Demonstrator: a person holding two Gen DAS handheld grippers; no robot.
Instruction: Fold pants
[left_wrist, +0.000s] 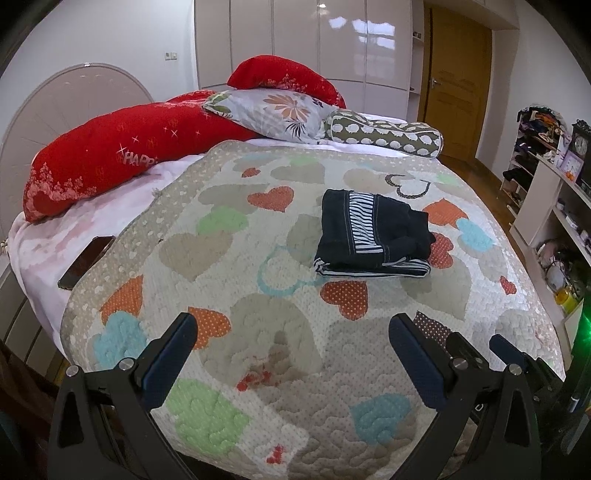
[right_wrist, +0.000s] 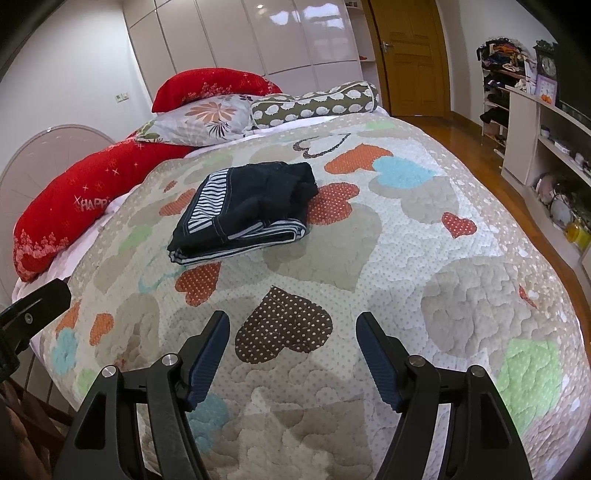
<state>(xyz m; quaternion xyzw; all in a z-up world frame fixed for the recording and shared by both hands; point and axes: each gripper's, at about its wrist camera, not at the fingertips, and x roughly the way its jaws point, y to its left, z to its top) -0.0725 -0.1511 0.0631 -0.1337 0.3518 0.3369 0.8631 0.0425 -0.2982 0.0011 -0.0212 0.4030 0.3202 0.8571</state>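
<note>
Dark pants (right_wrist: 242, 212), folded into a bundle on the quilt (right_wrist: 406, 258), well ahead of both tools, long side running across. Right gripper (right_wrist: 291, 350) nearer, jaws apart, empty (left gripper (left_wrist: 291, 354) likewise).

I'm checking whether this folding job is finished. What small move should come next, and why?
Probably none beyond drawing both back: the pants already lie in a compact folded stack on the quilt. The left hand-held gripper and right hand-held gripper are open, empty and apart from the pants. At most, tidy the bunched dark end.
</note>
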